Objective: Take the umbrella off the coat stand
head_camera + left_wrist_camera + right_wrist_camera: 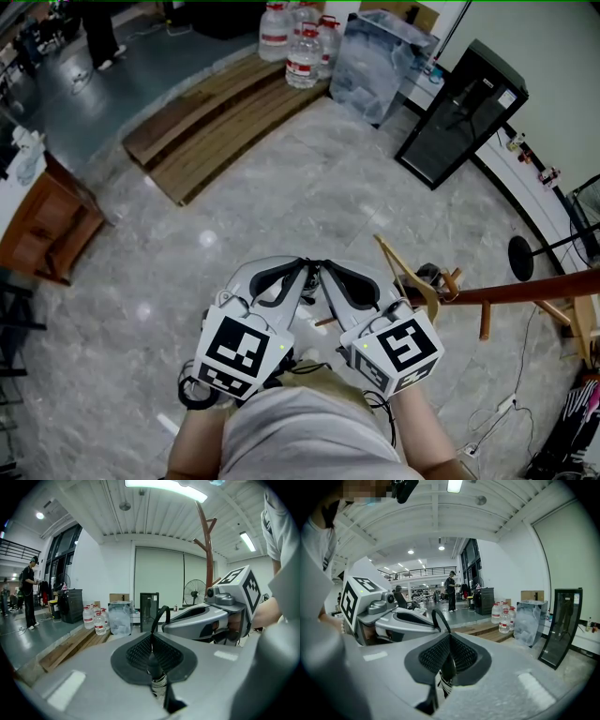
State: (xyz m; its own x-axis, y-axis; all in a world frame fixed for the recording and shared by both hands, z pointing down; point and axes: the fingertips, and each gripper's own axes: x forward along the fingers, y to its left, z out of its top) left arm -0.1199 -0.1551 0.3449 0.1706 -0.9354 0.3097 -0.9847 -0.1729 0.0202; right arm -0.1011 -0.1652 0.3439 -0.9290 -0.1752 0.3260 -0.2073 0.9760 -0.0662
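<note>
The brown coat stand point(525, 289) reaches in from the right of the head view, with a pale wooden hanger point(410, 275) on it; its pole and branches point(208, 550) rise at the upper right of the left gripper view. A dark folded thing with pink marks point(574, 424) at the bottom right edge may be the umbrella; I cannot tell. My left gripper point(302, 268) point(151, 637) and right gripper point(324, 270) point(449, 639) are held close to the body, side by side and left of the stand. Both are shut with nothing between the pads.
Several water bottles point(300, 42), a clear plastic bin point(380, 61) and a black cabinet point(464, 112) stand ahead. Wooden planks point(216, 122) lie on the marble floor and a wooden table point(47, 225) is at left. A fan base point(521, 258), cables and a distant person point(29, 592) are also in view.
</note>
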